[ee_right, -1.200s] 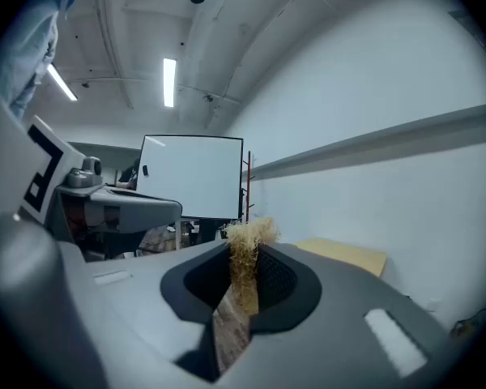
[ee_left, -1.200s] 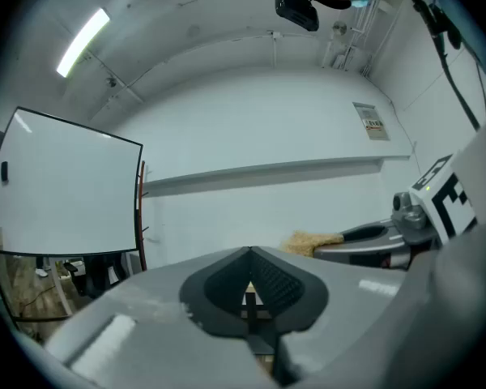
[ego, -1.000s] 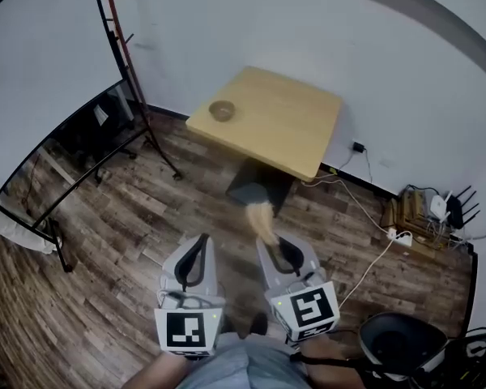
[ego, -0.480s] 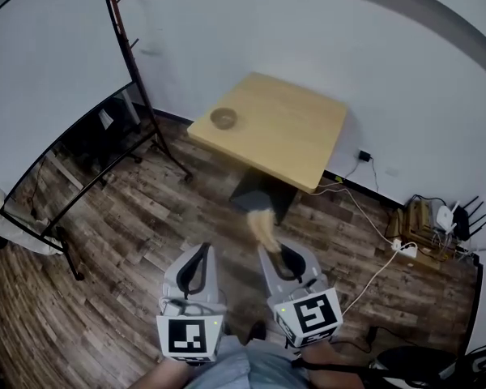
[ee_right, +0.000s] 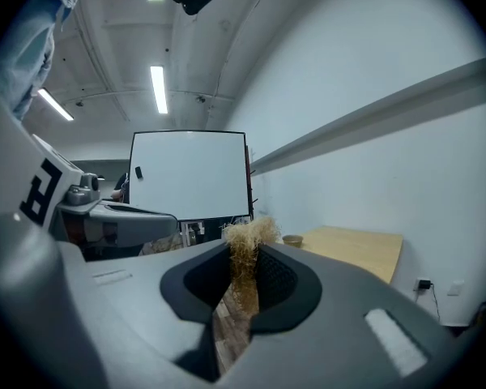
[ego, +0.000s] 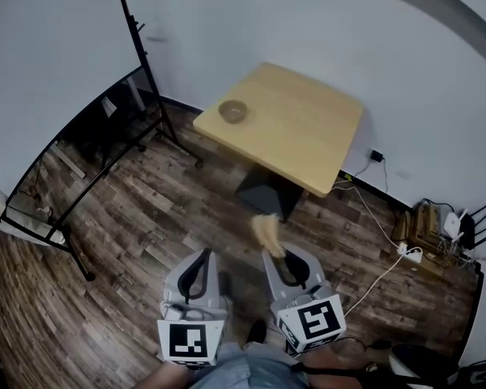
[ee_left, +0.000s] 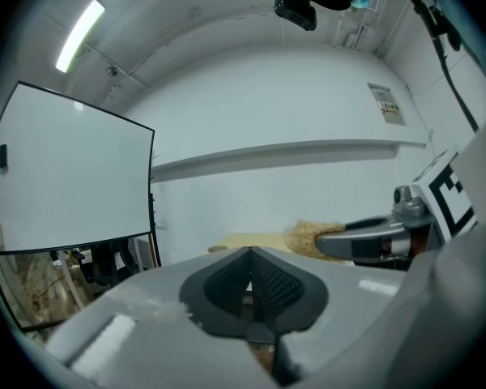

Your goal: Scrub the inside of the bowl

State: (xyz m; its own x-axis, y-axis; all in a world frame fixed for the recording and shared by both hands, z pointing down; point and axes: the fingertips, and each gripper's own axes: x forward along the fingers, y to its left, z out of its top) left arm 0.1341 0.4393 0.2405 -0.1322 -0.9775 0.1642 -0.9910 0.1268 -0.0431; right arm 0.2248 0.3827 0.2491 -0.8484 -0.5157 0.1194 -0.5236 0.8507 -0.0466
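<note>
**Fingers shut on the scrubber, bowl out of reach**

Fingers of the right gripper [ego: 275, 251] are pressed together on a straw-coloured scrubber [ego: 265, 227], a bundle of coarse fibres whose frayed end sticks out past the tips. The right gripper view shows the fibres pinched in the narrow slot between the two pads. Fingers of the left gripper [ego: 201, 258] are brought together with nothing between them. Both grippers are held low and close to the person, side by side, over the wooden floor [ego: 146, 217].

The bowl [ego: 232, 111] is small and brownish. It stands upright near the left corner of the bench [ego: 308, 128], well apart from both grippers, and nothing else can be seen on the bench top.

The step in hand appears to be the approach, with scrubbing not yet begun. To do it well:

- Close in on the bench until the bowl lies just below the scrubber.
- Keep a firm grip, since loose fibres may slip under sideways load.
- Open the left fingers and steady the bowl at its rim; a light bowl near an edge could slide or tip.
- Lower the frayed end into the bowl and sweep it round the inner wall.
</note>
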